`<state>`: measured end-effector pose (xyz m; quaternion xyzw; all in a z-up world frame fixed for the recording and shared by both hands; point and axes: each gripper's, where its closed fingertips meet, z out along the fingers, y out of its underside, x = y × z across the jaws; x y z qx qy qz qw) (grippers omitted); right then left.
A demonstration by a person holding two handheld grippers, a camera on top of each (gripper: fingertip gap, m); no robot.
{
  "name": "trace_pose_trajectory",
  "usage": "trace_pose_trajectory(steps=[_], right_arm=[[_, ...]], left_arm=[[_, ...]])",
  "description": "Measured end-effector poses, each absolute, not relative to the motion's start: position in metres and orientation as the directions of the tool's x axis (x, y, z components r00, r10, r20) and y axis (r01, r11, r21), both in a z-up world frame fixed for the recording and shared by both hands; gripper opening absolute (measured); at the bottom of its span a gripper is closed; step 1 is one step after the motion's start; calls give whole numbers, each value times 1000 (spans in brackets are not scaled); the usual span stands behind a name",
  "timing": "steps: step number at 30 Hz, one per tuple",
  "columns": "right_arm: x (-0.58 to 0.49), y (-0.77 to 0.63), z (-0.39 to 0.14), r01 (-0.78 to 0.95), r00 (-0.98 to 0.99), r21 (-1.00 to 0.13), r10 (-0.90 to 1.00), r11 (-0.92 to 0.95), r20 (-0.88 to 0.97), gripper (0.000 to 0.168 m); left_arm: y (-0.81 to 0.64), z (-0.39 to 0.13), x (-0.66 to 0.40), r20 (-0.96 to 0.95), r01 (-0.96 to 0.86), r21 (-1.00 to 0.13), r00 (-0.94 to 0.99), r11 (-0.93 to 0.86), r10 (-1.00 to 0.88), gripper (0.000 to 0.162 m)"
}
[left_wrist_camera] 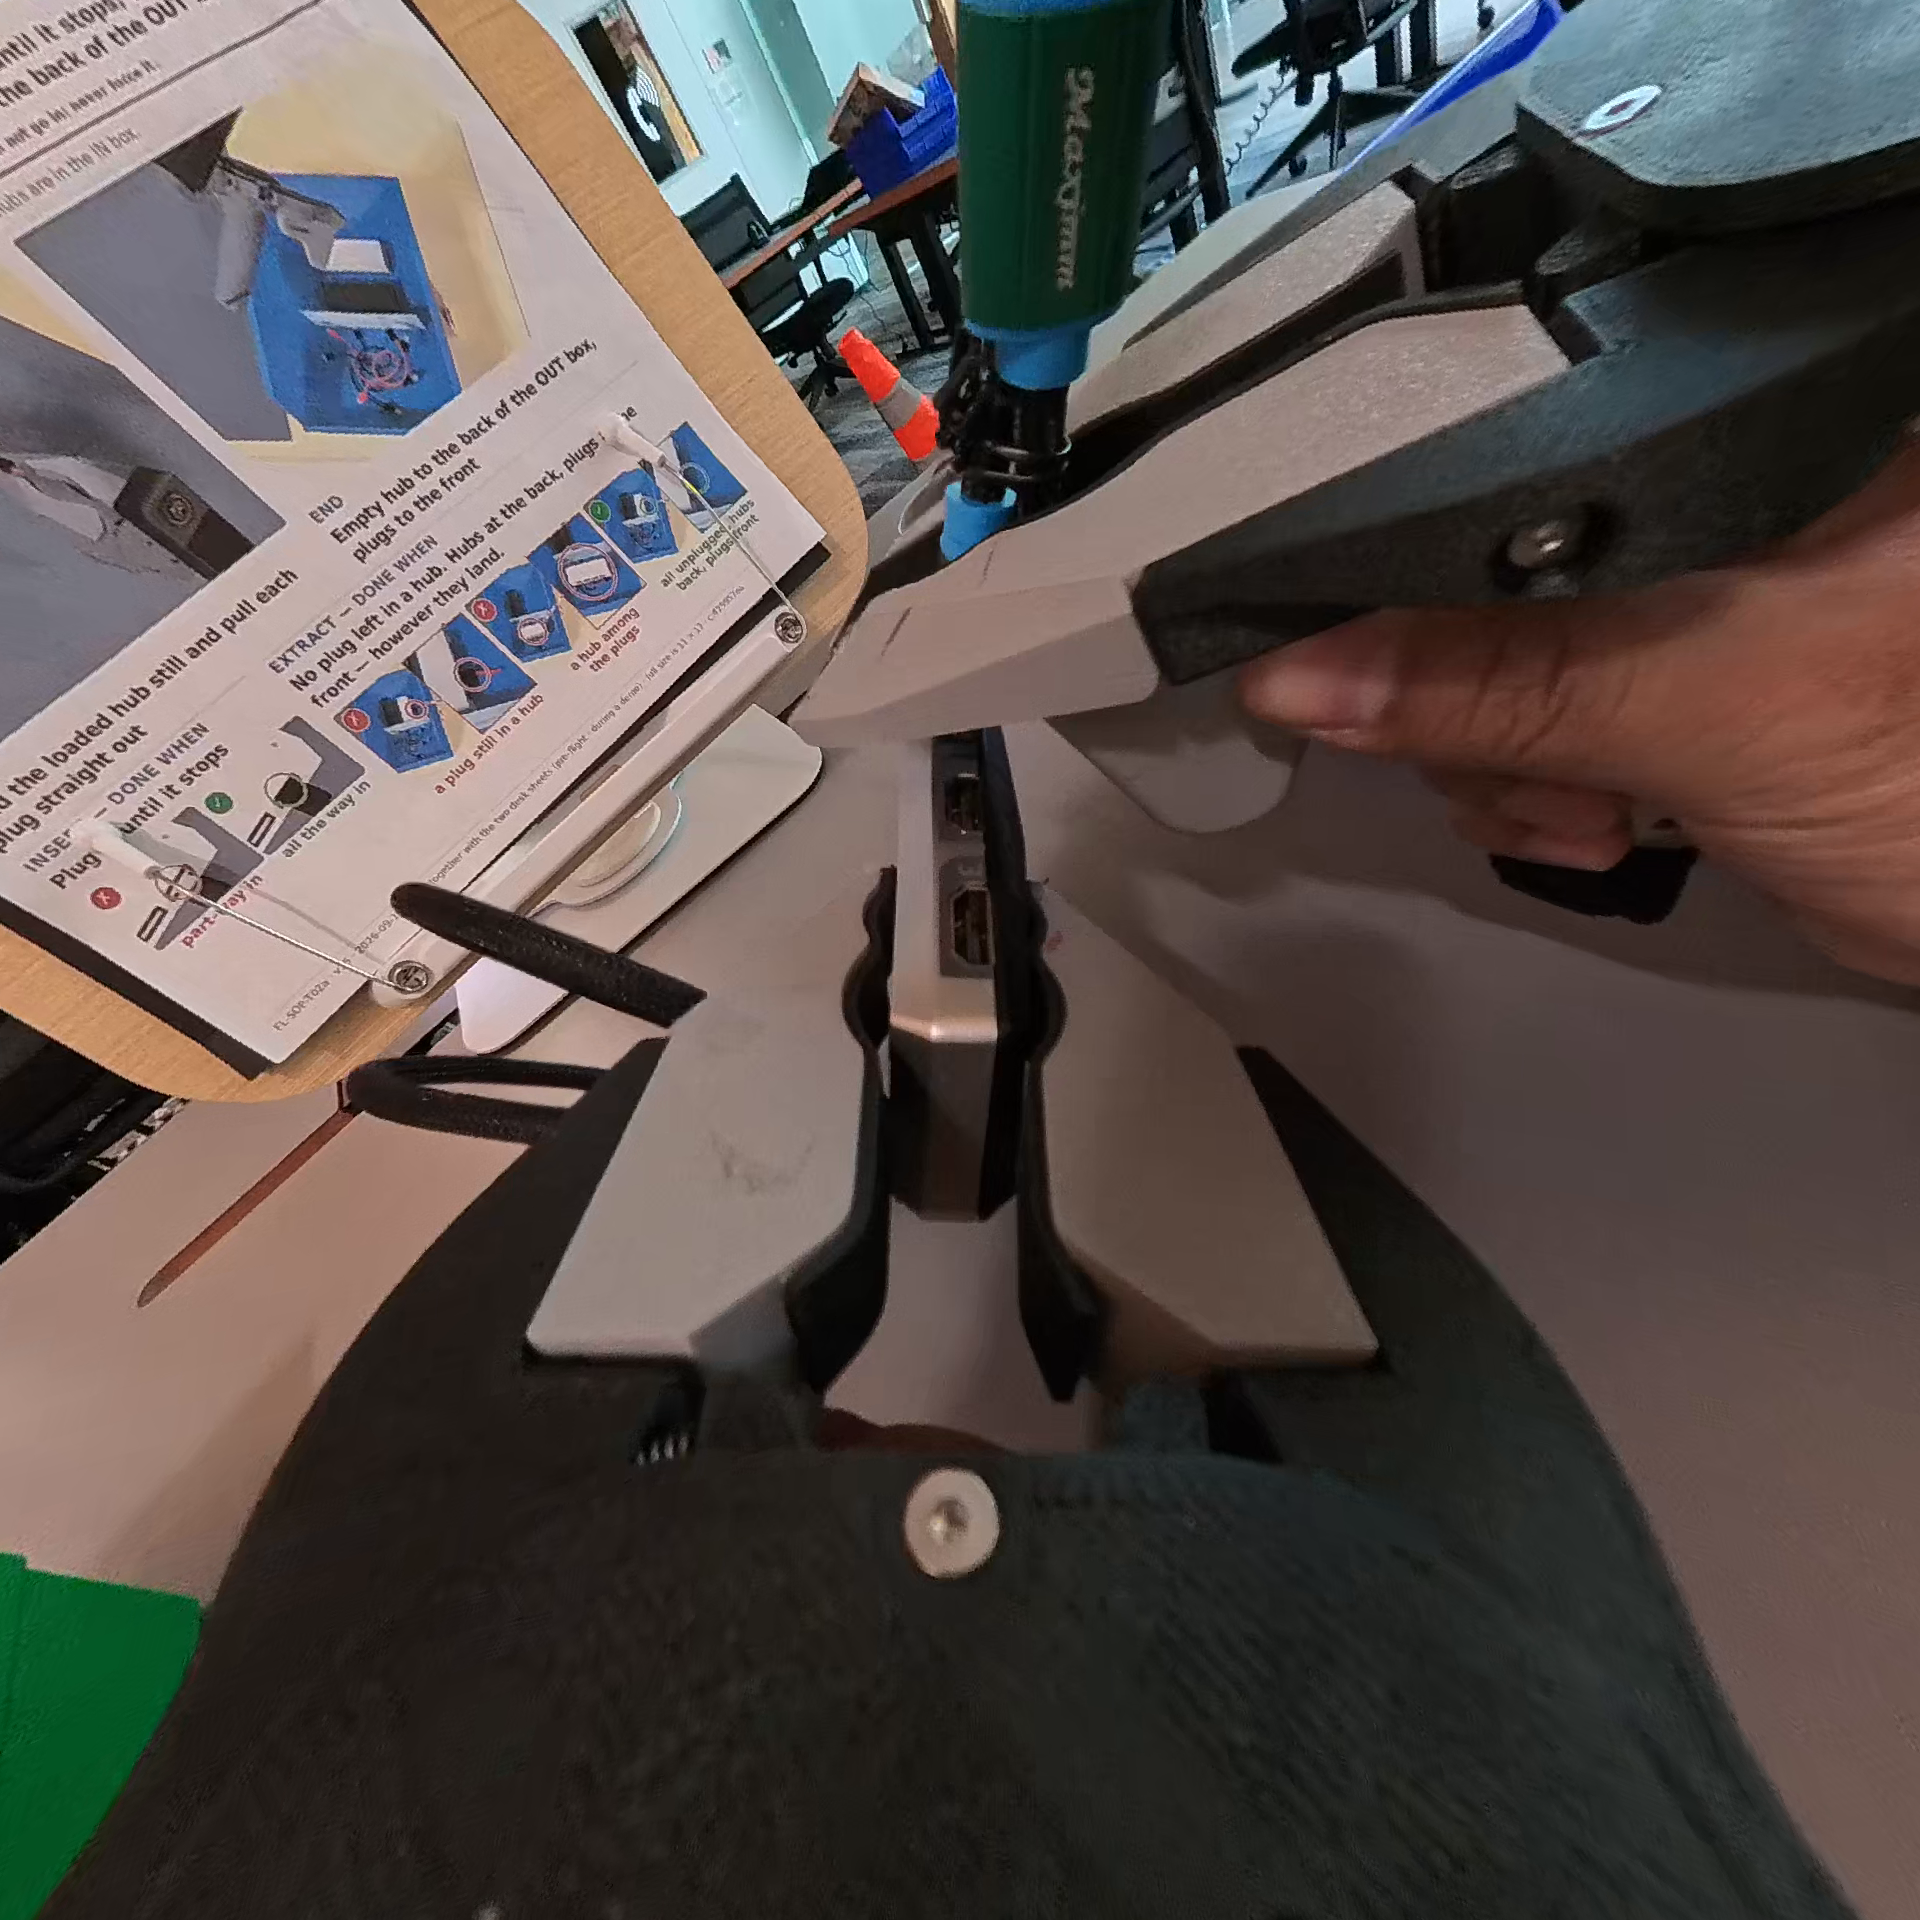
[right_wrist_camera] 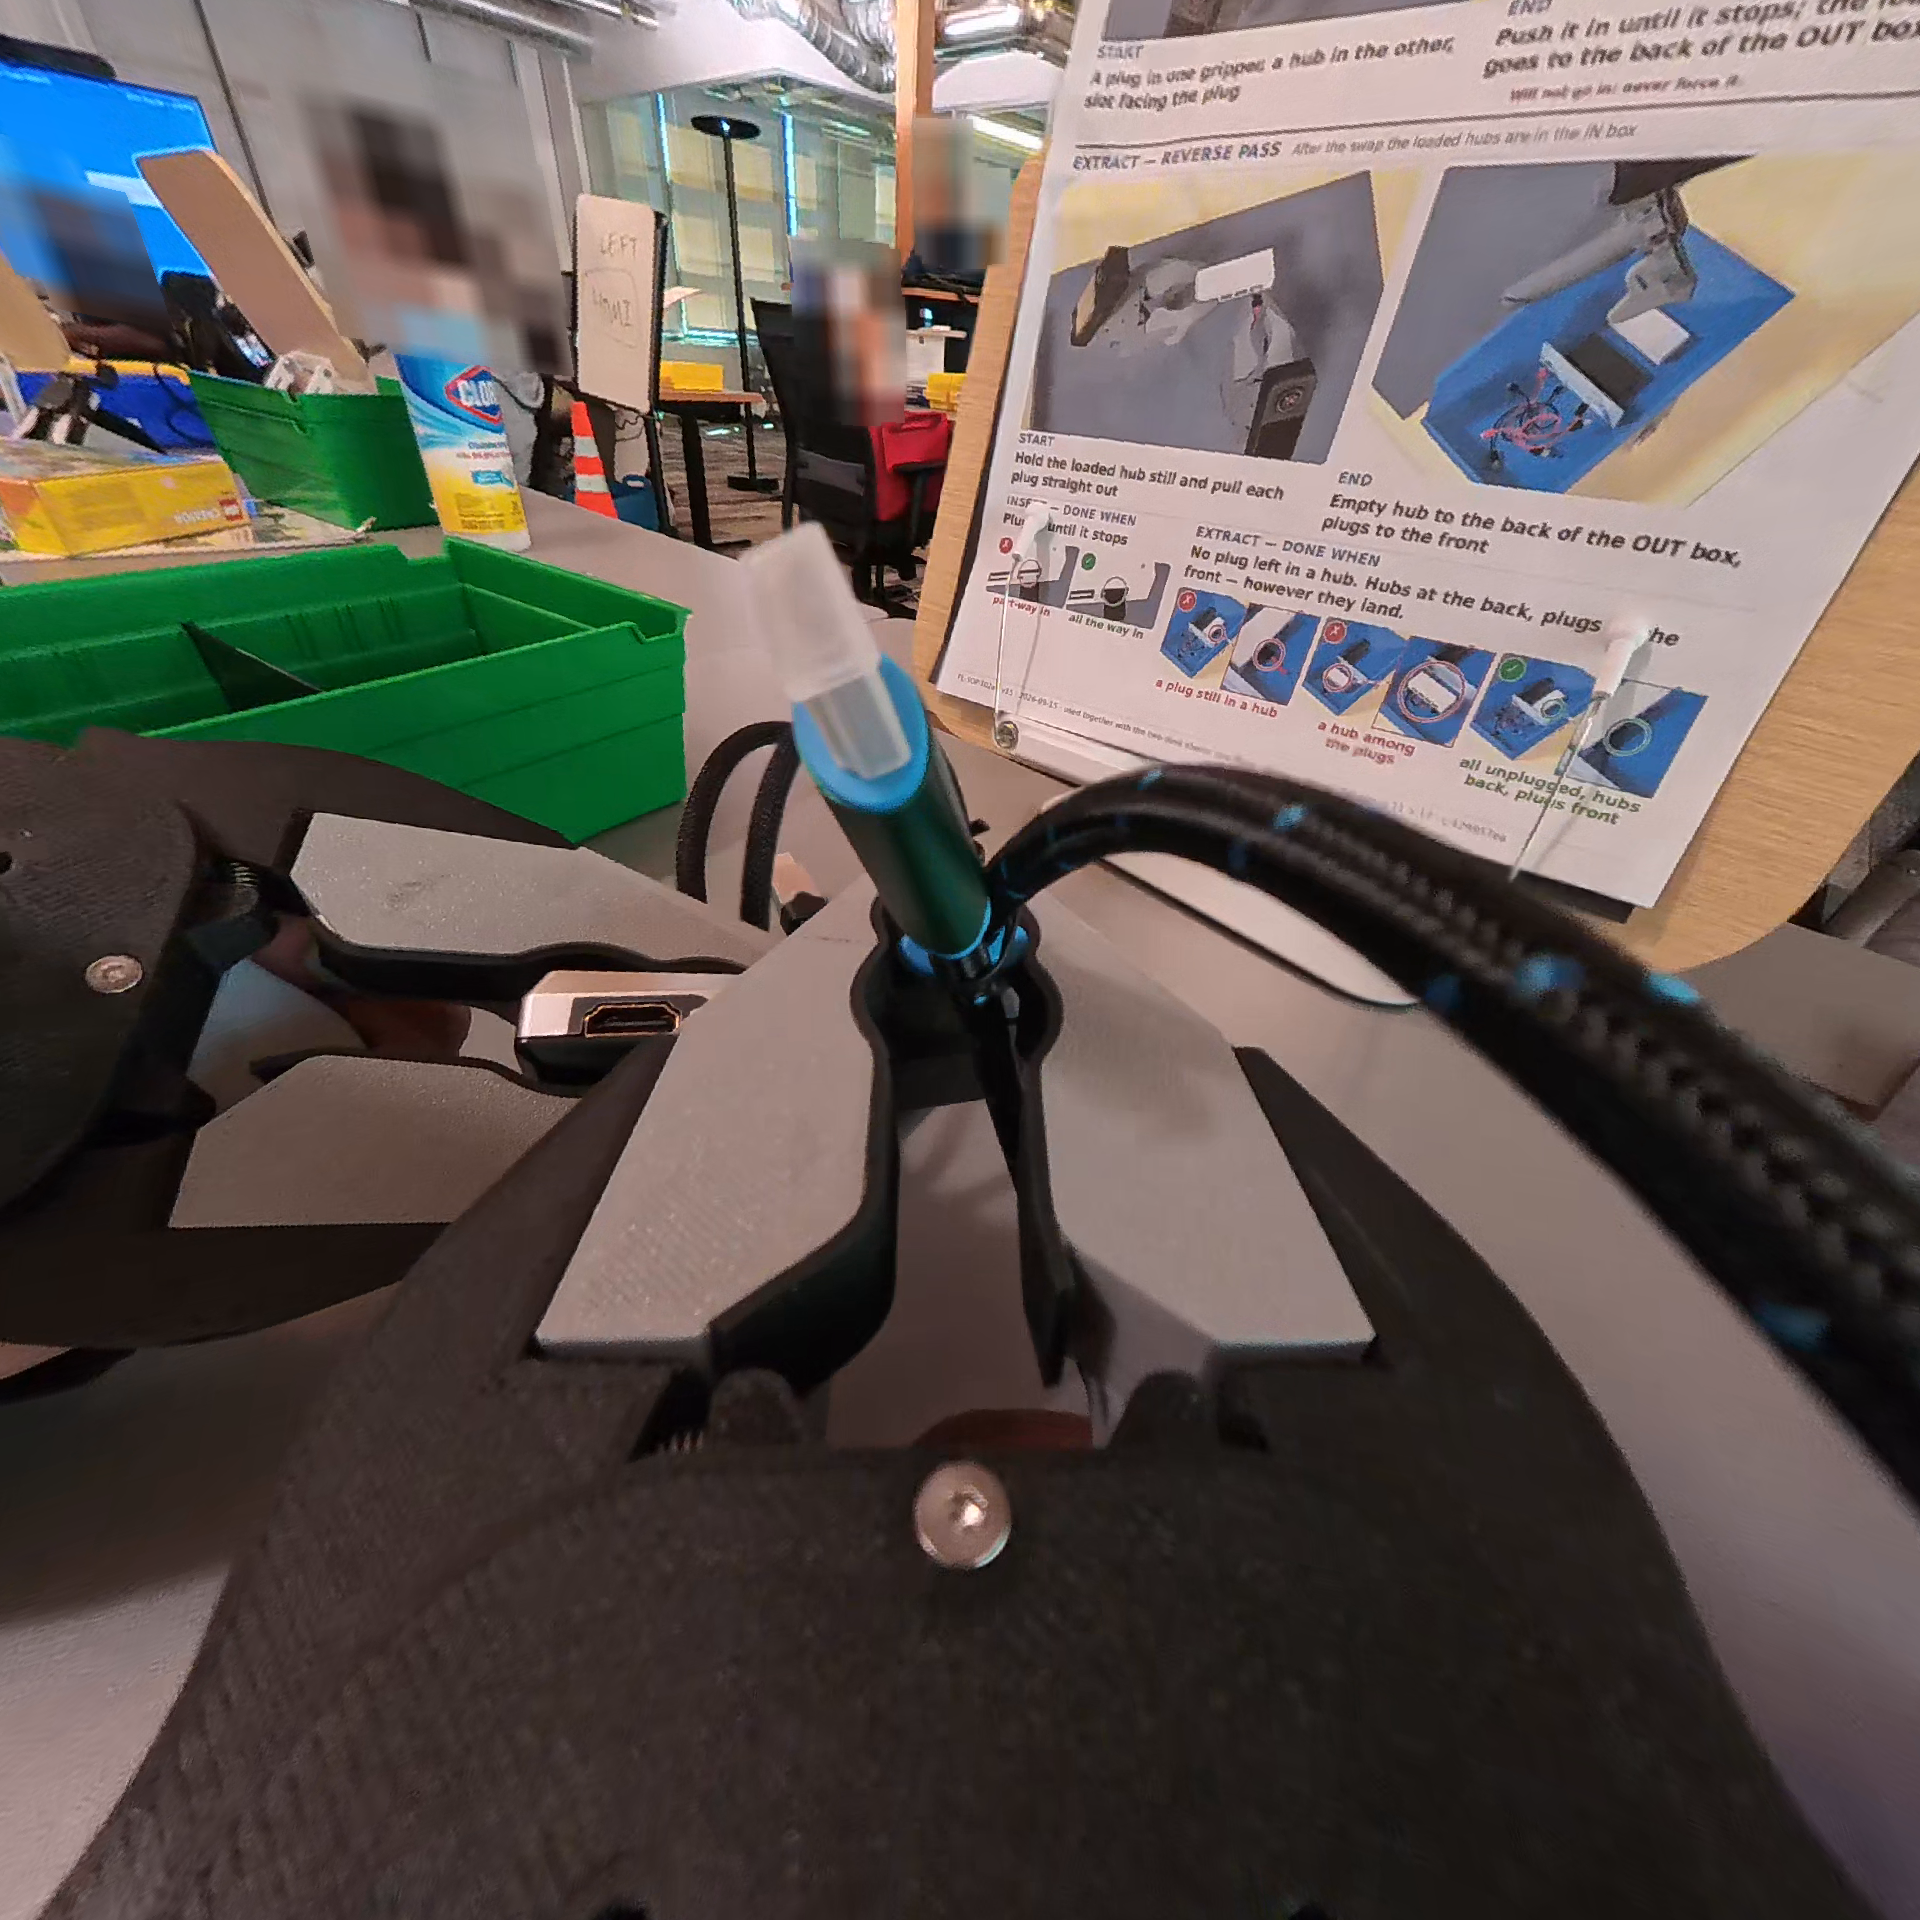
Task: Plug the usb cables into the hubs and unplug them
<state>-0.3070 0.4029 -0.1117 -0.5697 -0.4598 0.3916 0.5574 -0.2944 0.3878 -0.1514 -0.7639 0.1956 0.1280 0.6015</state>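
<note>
Left view, claw: the left gripper is closed on a silver hub, which stands on edge between the two fingers at the centre of the frame.
Left view, hub: its narrow side with the ports faces up and away, probably so the slots stay free for a plug.
Left view, other claw: the right gripper comes in from the upper right with a hand on its handle; its tip is just above the far end of the hub.
Left view, plug: a green and blue plug rises from that tip to the top of the frame.
Left view, board: a wooden board with a printed sheet fills the upper left, and a black cord lies below it on the grey table.
Right view, claw: the right gripper is closed on the cable end of the plug, so the plug points up and to the left.
Right view, cap: a clear cap covers the plug's tip; the left view cuts this off.
Right view, cable: a black braided cable with blue flecks bends away to the right edge.
Right view, hub: the hub shows at centre left, one port facing the camera, inside the left gripper.
Right view only: a green bin at the left, and a wipes tub behind it.
</note>
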Motion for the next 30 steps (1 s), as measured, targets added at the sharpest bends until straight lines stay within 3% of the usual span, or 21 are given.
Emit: trace_pose_trajectory(steps=[3,7,9,11,12,14,15,16,18,21,30], right_arm=[[-309,399,-110,52,189,-999,982,4,14,16],[-311,401,-119,3,-34,-915,914,-404,-404,16],[-311,403,-123,16,-56,-891,889,-455,-455,16],[-309,405,-124,51,51,-953,954,-299,-296,16],[-308,406,-123,93,139,-986,982,-142,-128,18],[-307,406,-113,181,272,-969,939,166,211,18],[-307,403,-109,192,297,-955,914,227,277,17],[-309,402,-108,176,298,-962,920,209,254,18],[-311,402,-111,87,208,-996,978,-27,-8,16],[-308,406,-114,-1,39,-932,931,-362,-362,16],[-301,404,-94,-93,14,-926,930,-365,-367,15]], left_arm=[[386,-149,-295,-444,-463,-866,886,-188,-135,19],[387,-149,-296,-464,-480,-858,877,-183,-125,20],[388,-153,-296,-479,-496,-846,868,-197,-128,20],[388,-153,-294,-448,-469,-862,882,-189,-146,20],[388,-152,-294,-430,-454,-872,890,-186,-153,19],[387,-150,-294,-422,-444,-878,894,-176,-148,19],[387,-149,-295,-417,-438,-881,898,-177,-145,18],[387,-149,-296,-410,-431,-885,901,-179,-142,18],[387,-149,-298,-413,-432,-883,901,-182,-134,19],[388,-147,-294,-439,-457,-873,889,-168,-132,20],[386,-131,-286,-408,-422,-901,902,-97,-138,20]])
